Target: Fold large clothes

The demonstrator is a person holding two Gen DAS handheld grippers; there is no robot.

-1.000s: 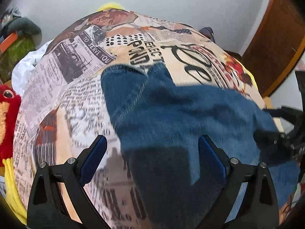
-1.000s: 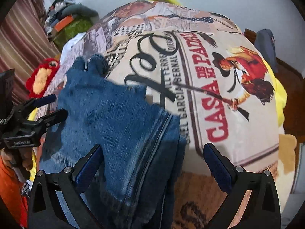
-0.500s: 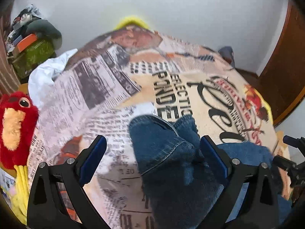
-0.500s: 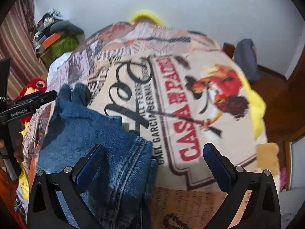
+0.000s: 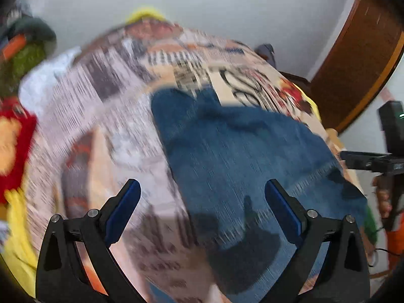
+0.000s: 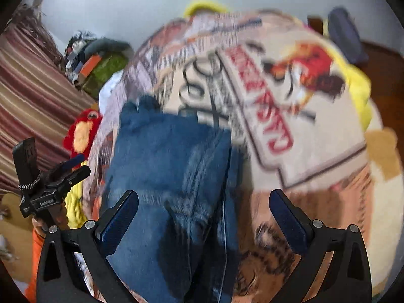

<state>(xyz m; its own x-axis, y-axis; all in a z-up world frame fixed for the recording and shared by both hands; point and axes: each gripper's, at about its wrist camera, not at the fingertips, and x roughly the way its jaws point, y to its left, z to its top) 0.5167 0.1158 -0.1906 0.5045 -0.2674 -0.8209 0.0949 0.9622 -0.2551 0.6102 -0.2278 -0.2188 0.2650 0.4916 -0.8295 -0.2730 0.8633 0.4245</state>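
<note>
Blue denim jeans point(image 5: 234, 156) point(image 6: 164, 176) lie folded on bed, on newspaper-print bedspread point(image 5: 101, 116) point(image 6: 303, 131) with red lettering. Both views motion-blurred. Left gripper point(image 5: 202, 202) hovers above near left edge of denim, jaws wide apart, nothing between them. Right gripper point(image 6: 203, 209) above near right part of jeans, jaws likewise spread, empty. Each gripper visible in other's view at frame edge. Red and yellow plush toy point(image 6: 82, 132) point(image 5: 12, 149) sits at left side of bed. White wall point(image 5: 227, 20) at far end.
</note>
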